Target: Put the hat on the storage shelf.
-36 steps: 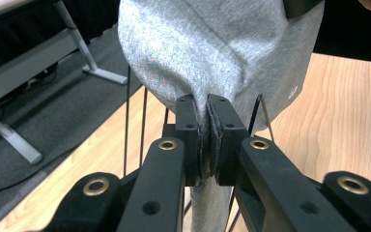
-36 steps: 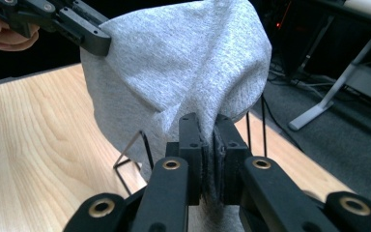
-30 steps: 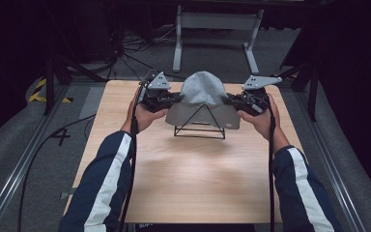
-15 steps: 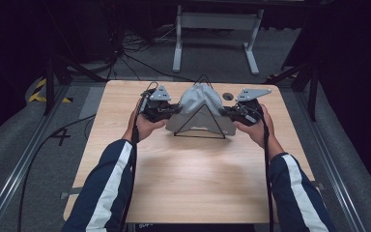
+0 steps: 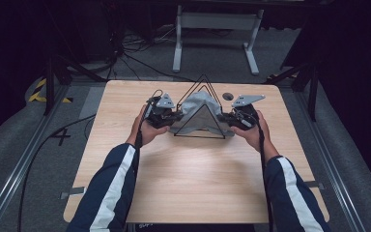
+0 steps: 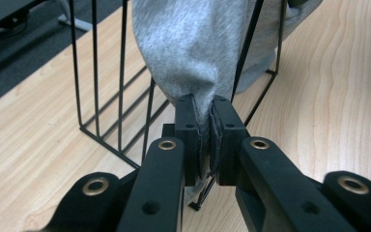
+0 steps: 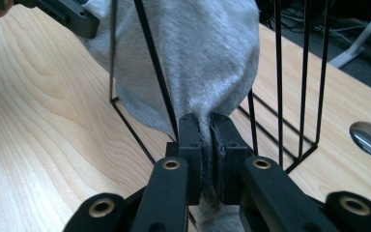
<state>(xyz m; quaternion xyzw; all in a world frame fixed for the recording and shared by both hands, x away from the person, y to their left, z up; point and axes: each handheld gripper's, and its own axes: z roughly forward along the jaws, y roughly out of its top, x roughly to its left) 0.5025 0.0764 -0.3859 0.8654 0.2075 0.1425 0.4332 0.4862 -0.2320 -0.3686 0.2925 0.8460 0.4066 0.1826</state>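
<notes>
A grey cloth (image 5: 196, 107) hangs inside a black wire rack (image 5: 202, 81) shaped like a triangle, standing at the far middle of the wooden table (image 5: 193, 179). My left gripper (image 5: 173, 117) is at the rack's left side, shut on one end of the grey cloth (image 6: 193, 53). My right gripper (image 5: 228, 118) is at the rack's right side, shut on the other end of the grey cloth (image 7: 207, 53). In both gripper views the fabric is pinched between the pads and stretches up between the rack's wires. The left gripper's (image 6: 204, 123) and right gripper's (image 7: 207, 133) jaws sit close to the tabletop.
A round metal grommet (image 5: 228, 96) sits in the table just behind the rack on the right. Beyond the far edge stand a grey frame (image 5: 215, 21) and cables on the floor. Bare wood stretches toward the near edge.
Both grippers have come down with the cloth. It sat draped high over the rack's top; now it hangs lower within the wires, whose peak shows above it.
</notes>
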